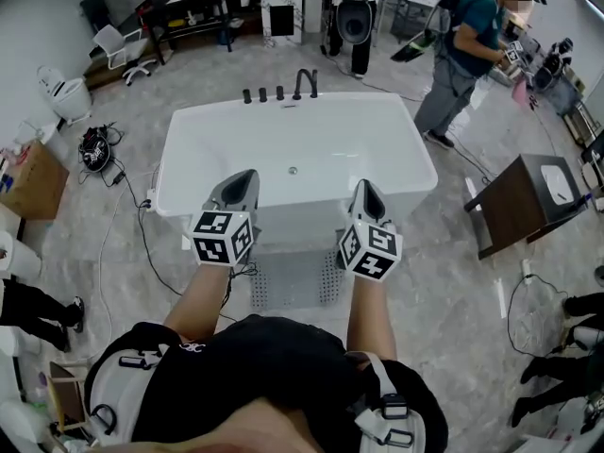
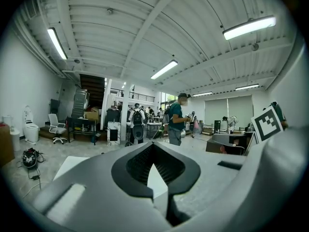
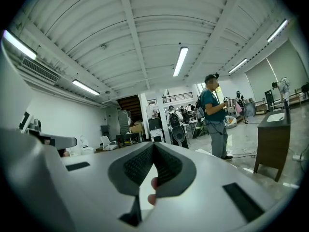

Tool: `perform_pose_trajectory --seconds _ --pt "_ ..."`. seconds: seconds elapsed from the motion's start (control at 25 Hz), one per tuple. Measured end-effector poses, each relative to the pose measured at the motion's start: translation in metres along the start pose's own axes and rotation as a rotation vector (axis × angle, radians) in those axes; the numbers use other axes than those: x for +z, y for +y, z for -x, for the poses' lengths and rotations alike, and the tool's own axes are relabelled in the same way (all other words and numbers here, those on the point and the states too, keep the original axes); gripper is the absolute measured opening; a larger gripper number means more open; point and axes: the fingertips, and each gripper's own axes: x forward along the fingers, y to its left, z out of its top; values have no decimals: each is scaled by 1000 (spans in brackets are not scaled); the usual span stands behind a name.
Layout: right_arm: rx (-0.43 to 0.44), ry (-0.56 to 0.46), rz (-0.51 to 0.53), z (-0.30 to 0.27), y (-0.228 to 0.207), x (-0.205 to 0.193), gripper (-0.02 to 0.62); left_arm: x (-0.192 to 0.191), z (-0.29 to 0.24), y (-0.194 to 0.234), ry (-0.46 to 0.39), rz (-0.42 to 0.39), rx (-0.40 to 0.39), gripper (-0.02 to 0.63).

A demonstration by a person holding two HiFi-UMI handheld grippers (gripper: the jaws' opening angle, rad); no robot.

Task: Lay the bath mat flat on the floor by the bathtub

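Both pairs of jaws are pressed together, nothing between them. The left gripper (image 1: 247, 179) and right gripper (image 1: 364, 192) are side by side, tips over the near rim of the white bathtub (image 1: 293, 130). The bath mat (image 1: 288, 279) lies flat on the floor just beside the tub, below the grippers.

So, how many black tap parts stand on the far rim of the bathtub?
4, in one row: left knob, middle knob, right knob, then the taller curved spout at their right. None seems hidden in the head view.
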Motion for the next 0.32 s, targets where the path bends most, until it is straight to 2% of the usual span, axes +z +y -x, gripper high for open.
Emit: perform_pose_trajectory --seconds 0.32 --pt "6 -4 7 2 9 -1 5 -6 6 2 8 5 -10 3"
